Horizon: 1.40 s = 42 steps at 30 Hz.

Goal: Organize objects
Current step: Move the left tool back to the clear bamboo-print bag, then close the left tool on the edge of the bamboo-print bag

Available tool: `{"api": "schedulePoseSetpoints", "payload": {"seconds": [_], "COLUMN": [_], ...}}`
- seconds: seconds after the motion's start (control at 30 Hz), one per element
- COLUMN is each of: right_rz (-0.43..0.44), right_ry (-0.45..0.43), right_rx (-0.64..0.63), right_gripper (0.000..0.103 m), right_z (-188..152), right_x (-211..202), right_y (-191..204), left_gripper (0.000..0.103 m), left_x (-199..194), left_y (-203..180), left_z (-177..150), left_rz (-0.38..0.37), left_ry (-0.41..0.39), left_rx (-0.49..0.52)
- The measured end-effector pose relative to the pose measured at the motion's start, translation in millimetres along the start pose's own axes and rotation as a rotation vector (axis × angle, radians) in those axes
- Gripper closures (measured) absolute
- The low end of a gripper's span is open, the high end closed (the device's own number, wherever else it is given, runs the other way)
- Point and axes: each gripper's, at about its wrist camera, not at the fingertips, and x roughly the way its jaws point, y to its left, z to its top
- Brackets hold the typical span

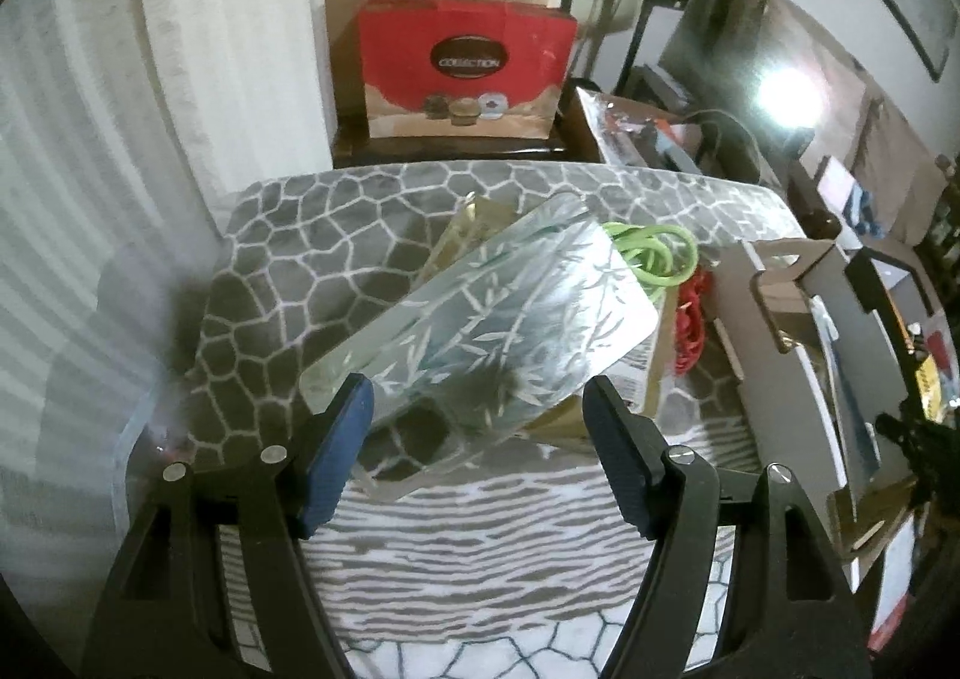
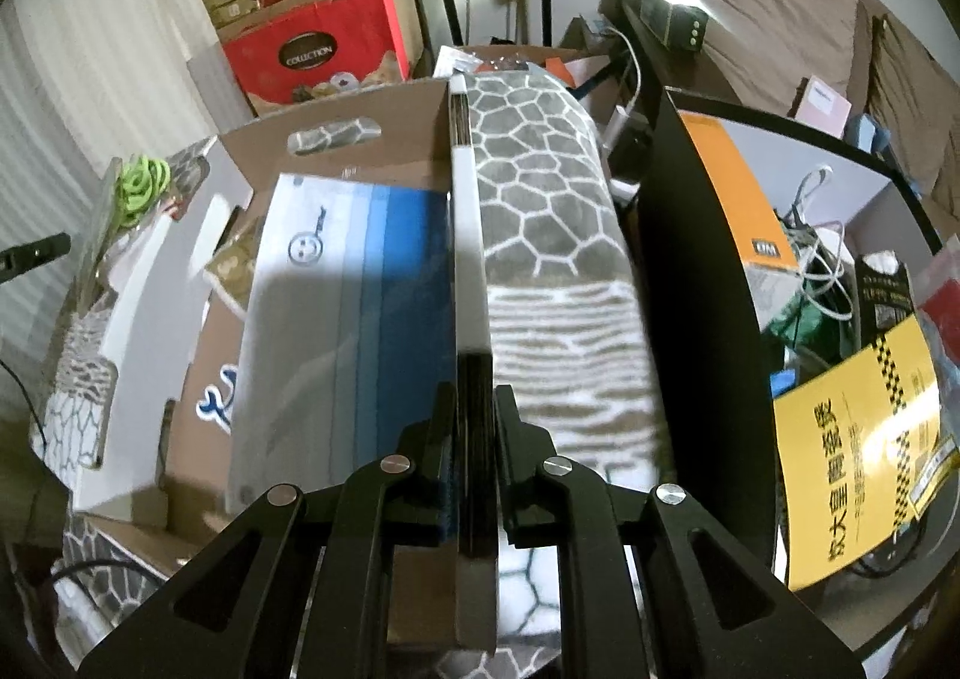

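A: Ahead of the left claw (image 1: 477,403), spread wide with nothing between its fingers, a clear patterned plate (image 1: 486,313) leans on a pile: green rings (image 1: 651,253) beyond it, something red (image 1: 690,319) to their right.

B: Risk?

A: The plate looks slick; pinch it off-centre and it may slide off onto the patterned blanket (image 1: 288,271).

B: And the other view?

A: The right claw (image 2: 477,439) is pressed on a thin book (image 2: 471,283), held edge-up. Left of it, the cardboard box (image 2: 336,144) holds a blue-and-white packet (image 2: 354,283). The book could catch the box wall.
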Motion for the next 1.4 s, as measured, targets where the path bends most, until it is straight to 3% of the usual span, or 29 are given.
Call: {"api": "schedulePoseSetpoints", "payload": {"seconds": [0.3,0.53,0.67,0.97,1.13,1.3,1.4], "right_rz": [-0.007,0.007,0.010,0.016,0.013,0.011,0.009], "right_ry": [-0.014,-0.025,-0.027,-0.028,-0.026,-0.021,-0.021], "right_rx": [0.009,0.024,0.034,0.044,0.046,0.046,0.047], "right_gripper": [0.093,0.093,0.093,0.093,0.092,0.093,0.093], "right_z": [-14.3,-15.2,-15.3,-16.3,-16.5,-16.2,-16.5], "right_x": [-2.2,-1.8,-2.4,-2.3,-2.2,-2.0,-2.2], "right_y": [-1.5,-2.6,-3.2,-4.8,-4.4,-3.9,-3.9], "left_gripper": [0.034,0.034,0.034,0.034,0.035,0.057,0.061], "left_x": [18.5,29.5,31.4,23.9,35.7,40.1,38.3], "left_y": [14.3,7.9,11.7,7.7,4.3,6.4,11.0], "left_z": [-0.3,-3.4,-10.1,-34.6,-40.2,-39.3,-40.0], "left_rz": [-0.018,0.008,-0.024,-0.041,0.022,0.056,0.047], "left_ry": [0.038,0.030,0.030,-0.030,-0.028,-0.046,-0.056], "left_rx": [-0.046,0.021,0.024,0.257,0.346,0.363,0.351]}}
